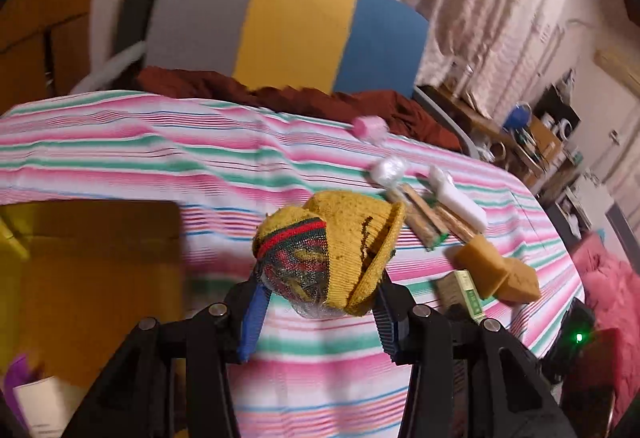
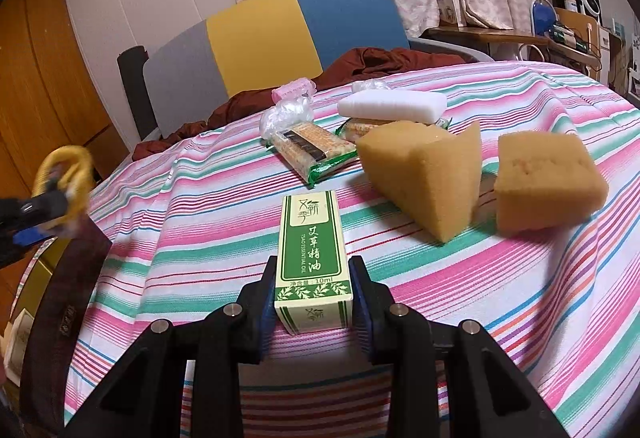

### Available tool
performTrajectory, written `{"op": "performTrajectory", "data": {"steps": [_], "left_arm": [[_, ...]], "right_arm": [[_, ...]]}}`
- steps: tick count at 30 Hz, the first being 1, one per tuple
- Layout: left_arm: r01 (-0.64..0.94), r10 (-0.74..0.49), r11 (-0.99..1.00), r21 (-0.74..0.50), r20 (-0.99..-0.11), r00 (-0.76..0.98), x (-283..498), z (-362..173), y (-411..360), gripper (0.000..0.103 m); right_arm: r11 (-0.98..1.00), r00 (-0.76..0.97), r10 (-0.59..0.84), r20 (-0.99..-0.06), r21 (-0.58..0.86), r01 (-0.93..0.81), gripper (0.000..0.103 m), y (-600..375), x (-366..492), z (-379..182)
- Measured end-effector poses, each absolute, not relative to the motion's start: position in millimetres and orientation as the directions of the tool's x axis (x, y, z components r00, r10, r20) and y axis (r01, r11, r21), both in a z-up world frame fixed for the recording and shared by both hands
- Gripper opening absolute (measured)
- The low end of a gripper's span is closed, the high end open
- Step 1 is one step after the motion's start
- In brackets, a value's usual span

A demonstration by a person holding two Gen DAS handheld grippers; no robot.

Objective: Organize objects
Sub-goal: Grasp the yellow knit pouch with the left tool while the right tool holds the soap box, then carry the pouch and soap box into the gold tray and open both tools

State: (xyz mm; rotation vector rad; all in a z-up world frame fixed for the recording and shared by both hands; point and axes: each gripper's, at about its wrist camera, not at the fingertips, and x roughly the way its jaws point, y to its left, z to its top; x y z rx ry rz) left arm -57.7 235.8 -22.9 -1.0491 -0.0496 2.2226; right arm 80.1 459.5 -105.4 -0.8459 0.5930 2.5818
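Note:
My left gripper [image 1: 320,302] is shut on a bundle of yellow knitted cloth with red and green stripes [image 1: 332,250], wrapped partly in clear film and held above the striped tablecloth [image 1: 120,142]. The right wrist view shows that same bundle [image 2: 66,174] blurred at the far left edge. My right gripper [image 2: 312,294] is shut on a green and white essential oil box [image 2: 310,258], whose far end rests on the tablecloth [image 2: 440,298]. The box [image 1: 466,294] shows small beside the left gripper's right finger.
Two tan sponge blocks [image 2: 424,174] [image 2: 548,186], a white sponge [image 2: 392,104], wrapped biscuit packs [image 2: 316,148], a pink roll [image 2: 294,90] and clear film [image 2: 286,114] lie further back. A yellow box [image 1: 80,278] stands left of the table. A chair [image 2: 260,38] with maroon cloth [image 2: 380,62] stands behind.

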Motion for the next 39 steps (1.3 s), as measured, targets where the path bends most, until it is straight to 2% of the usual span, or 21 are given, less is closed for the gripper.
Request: {"op": "performTrajectory", "data": {"steps": [6,10,15,29,32,36,38,39], "left_arm": [[-0.456,0.532,-0.835,-0.309,-0.668,-0.521,-62.2,-23.6,174.5,0.048],[-0.418,0.502,-0.858,-0.299,-0.659,-0.56,-62.9,-24.8,146.7,0.048],[-0.346,0.459,-0.887,-0.305,-0.658,-0.596,-68.7,-29.1,108.6,0.048],[-0.136,0.263,-0.964,-0.229,-0.734,-0.626,-103.4,-60.6,38.8,0.049],[-0.115,0.271,-0.96,-0.254,-0.752,-0.601,-106.9,-68.0,32.5,0.051],[-0.095,0.269,-0.959,-0.268,-0.749,-0.605,-105.5,-68.4,27.3,0.061],[-0.089,0.275,-0.955,-0.281,-0.739,-0.615,-103.1,-66.7,24.9,0.074],[-0.086,0.276,-0.954,-0.286,-0.733,-0.622,-101.5,-66.3,23.5,0.077]], "right_arm": [[-0.849,-0.756,0.208,-0.621,0.268,-0.454,0.033,458.7,80.4,-104.9],[-0.859,-0.785,0.191,-0.589,0.288,-0.424,0.032,457.3,85.6,-101.5],[-0.887,-0.785,0.204,-0.584,0.23,-0.402,0.032,443.4,83.1,-97.3],[-0.927,-0.796,0.181,-0.577,0.17,-0.334,0.032,400.8,77.2,-89.3],[-0.932,-0.805,0.154,-0.574,0.187,-0.311,0.032,389.4,74.9,-85.6],[-0.941,-0.819,0.114,-0.563,0.204,-0.272,0.032,372.6,71.5,-76.5],[-0.942,-0.826,0.091,-0.556,0.22,-0.252,0.032,365.0,70.1,-71.5],[-0.944,-0.83,0.075,-0.553,0.229,-0.238,0.032,359.5,68.6,-68.3]]}}
